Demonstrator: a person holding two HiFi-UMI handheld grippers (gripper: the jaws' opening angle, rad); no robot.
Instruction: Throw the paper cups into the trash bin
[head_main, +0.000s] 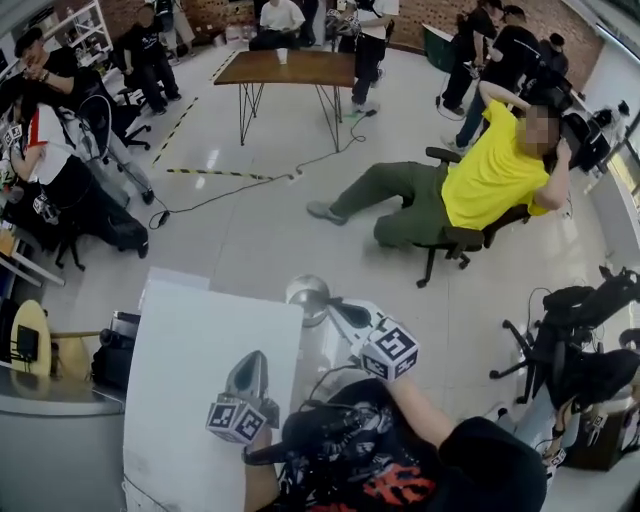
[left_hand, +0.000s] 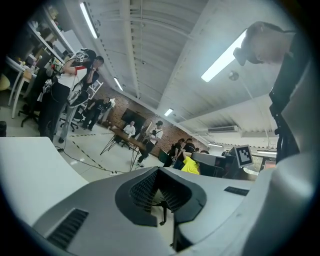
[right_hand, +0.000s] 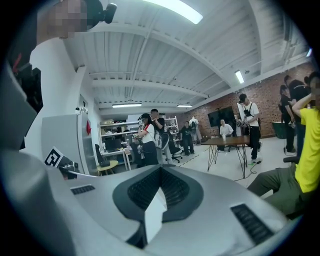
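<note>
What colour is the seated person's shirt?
Yellow; the shirt shows best in the head view.

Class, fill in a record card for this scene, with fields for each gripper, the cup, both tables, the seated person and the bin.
Left gripper: jaws together, nothing held
Right gripper: jaws together, nothing held
Cup: upright on the far brown table
White table: near, below the left gripper
Person in yellow: leaning back in a chair, hands behind head
Trash bin: cannot be picked out
</note>
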